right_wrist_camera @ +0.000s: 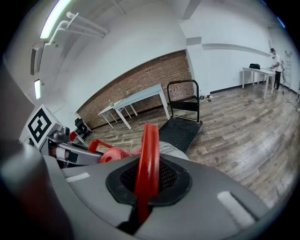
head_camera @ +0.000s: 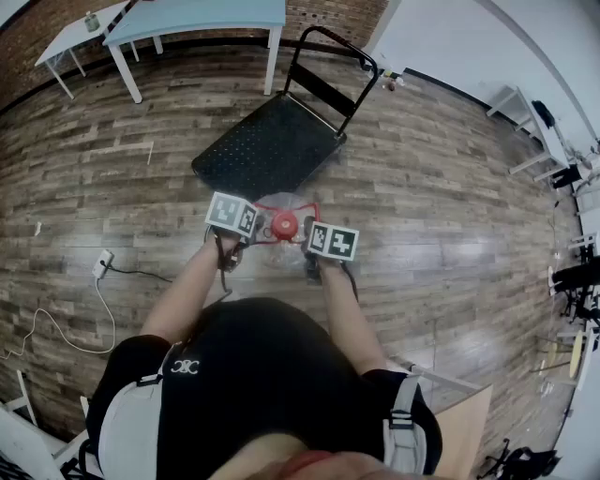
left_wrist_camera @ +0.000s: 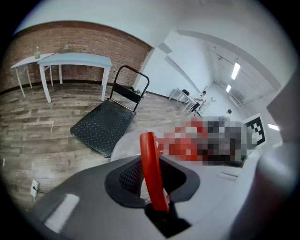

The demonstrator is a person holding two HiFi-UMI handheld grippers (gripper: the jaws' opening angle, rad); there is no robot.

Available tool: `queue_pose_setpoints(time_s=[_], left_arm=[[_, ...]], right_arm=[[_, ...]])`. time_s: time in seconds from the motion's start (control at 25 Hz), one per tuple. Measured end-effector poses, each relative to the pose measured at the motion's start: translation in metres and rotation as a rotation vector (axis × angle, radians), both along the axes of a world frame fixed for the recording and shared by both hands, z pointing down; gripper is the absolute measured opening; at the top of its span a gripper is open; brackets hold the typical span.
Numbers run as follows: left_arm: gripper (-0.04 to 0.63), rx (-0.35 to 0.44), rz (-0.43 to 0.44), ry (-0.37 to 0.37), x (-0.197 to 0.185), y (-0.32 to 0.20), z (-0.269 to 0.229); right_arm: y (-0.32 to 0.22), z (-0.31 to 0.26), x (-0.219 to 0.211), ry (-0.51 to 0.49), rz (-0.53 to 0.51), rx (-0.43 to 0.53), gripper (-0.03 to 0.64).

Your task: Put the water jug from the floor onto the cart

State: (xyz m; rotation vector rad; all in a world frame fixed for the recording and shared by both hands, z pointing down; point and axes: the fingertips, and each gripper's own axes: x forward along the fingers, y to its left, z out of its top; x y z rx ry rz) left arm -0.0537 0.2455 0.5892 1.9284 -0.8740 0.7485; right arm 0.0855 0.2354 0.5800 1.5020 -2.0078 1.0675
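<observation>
One water jug, clear-bodied with a single red cap, sits between the two grippers over the wooden floor, just short of the near edge of the cart and not on it; whether its base rests on the floor cannot be told. A red handle frames the neck. The left gripper is clamped on the handle's left side, and in the left gripper view the red strip stands upright, pinched between the dark pads; the right gripper is closed tight on the right side, and in the right gripper view the red band runs between its jaws the same way. Each gripper carries one marker cube, two in all, flanking the cap.

Beyond the jug lies the one cart, a black studded platform set askew, its push bar upright at the far end. Past it, against the brick wall, stand two benches: one with a pale blue top, one white with a small bottle on it. To the left on the floor lies one white cable.
</observation>
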Motion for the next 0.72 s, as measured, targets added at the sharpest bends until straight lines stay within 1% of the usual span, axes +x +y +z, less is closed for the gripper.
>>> queue_pose_setpoints(time_s=[0.48,0.64,0.72], left_arm=[[0.074,-0.010,0.000,-0.022,0.002,-0.001,0.009],[0.074,-0.021,-0.021,0.000,-0.001,-0.001,0.009],[0.074,-0.018,-0.013,-0.006,-0.003,-0.001,0.011]], right_arm=[[-0.001,0.012,0.001,-0.039,0.010,-0.026,0.014],[-0.001,0.013,-0.004,-0.042,0.005,-0.032,0.014],[-0.001,0.014,-0.006,-0.038,0.004,-0.031,0.014]])
